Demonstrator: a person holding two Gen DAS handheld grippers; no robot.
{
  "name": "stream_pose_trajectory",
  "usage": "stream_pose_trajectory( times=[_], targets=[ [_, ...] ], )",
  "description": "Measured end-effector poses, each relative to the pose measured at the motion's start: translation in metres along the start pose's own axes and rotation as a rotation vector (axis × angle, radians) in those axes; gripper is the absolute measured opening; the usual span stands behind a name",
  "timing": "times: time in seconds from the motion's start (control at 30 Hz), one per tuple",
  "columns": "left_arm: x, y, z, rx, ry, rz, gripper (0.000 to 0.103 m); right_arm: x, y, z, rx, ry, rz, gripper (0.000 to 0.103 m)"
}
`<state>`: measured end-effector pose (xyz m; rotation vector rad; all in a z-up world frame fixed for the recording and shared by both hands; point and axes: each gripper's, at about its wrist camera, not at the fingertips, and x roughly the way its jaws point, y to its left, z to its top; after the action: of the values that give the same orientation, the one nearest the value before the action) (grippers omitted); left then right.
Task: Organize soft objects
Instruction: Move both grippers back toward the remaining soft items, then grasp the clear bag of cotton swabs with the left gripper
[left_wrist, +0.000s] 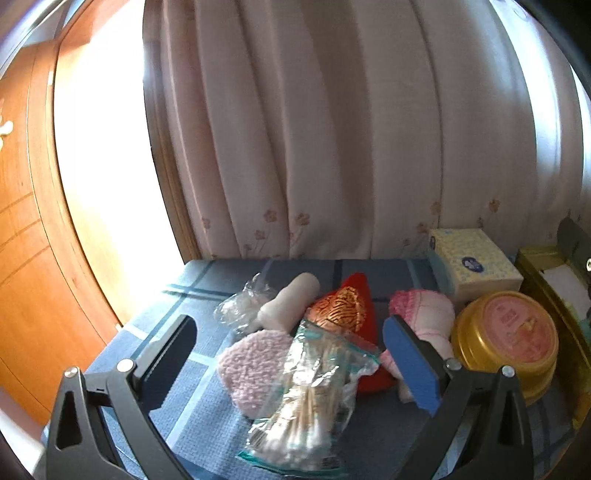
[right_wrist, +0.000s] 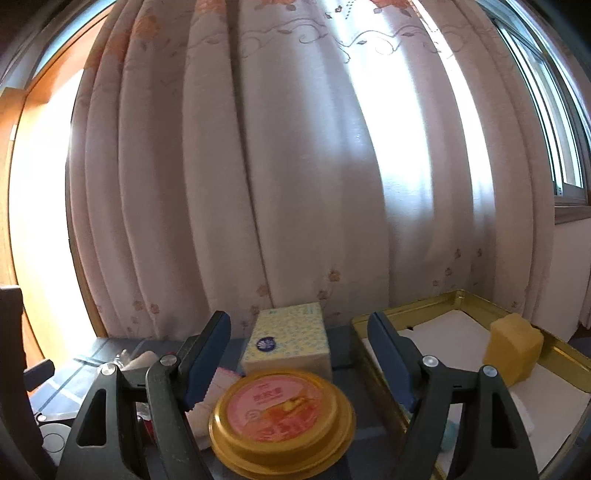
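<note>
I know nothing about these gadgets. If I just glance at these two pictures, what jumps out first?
Probably the round gold tin with a pink lid, sitting low and central between the open right gripper fingers, with a yellow tissue box behind it. In the left view, a bright red embroidered pouch glows amid a heap of soft things on the blue checked cloth, behind a bag of cotton swabs.

Both wrist views look low across the table toward the curtain (left_wrist: 332, 129), sharing the round tin (right_wrist: 282, 417).
</note>
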<state>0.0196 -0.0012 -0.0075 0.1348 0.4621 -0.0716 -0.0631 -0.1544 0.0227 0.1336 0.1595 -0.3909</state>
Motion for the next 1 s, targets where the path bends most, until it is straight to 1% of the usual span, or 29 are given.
stream_pose_trajectory(
  times=[0.13,0.33,0.47,0.63,0.73,0.8,0.9,1.0],
  targets=[
    [0.002,0.007,0.0,-0.01,0.001,0.01,0.102,-0.008,0.005,-0.002,0.005,-0.021,0.011,0.078],
    [0.004,0.02,-0.001,-0.047,0.015,0.005,0.102,-0.009,0.014,-0.003,0.017,0.003,0.023,0.078],
    [0.006,0.03,-0.002,-0.056,0.026,0.014,0.102,-0.01,0.023,-0.004,-0.005,0.014,0.035,0.078],
    [0.009,0.053,-0.005,-0.055,0.036,0.049,0.102,-0.011,0.031,-0.006,-0.017,0.037,0.062,0.078],
    [0.012,0.071,-0.008,-0.055,0.047,0.098,0.102,-0.01,0.033,-0.008,-0.018,0.055,0.073,0.078],
    [0.014,0.083,-0.01,-0.067,0.061,0.107,0.102,-0.01,0.035,-0.008,-0.025,0.056,0.071,0.078],
    [0.016,0.09,-0.014,-0.064,0.092,0.085,0.101,-0.011,0.035,-0.008,-0.025,0.057,0.074,0.078],
    [0.013,0.081,-0.015,-0.035,0.1,0.02,0.101,-0.011,0.037,-0.008,-0.026,0.067,0.081,0.078]
  ],
)
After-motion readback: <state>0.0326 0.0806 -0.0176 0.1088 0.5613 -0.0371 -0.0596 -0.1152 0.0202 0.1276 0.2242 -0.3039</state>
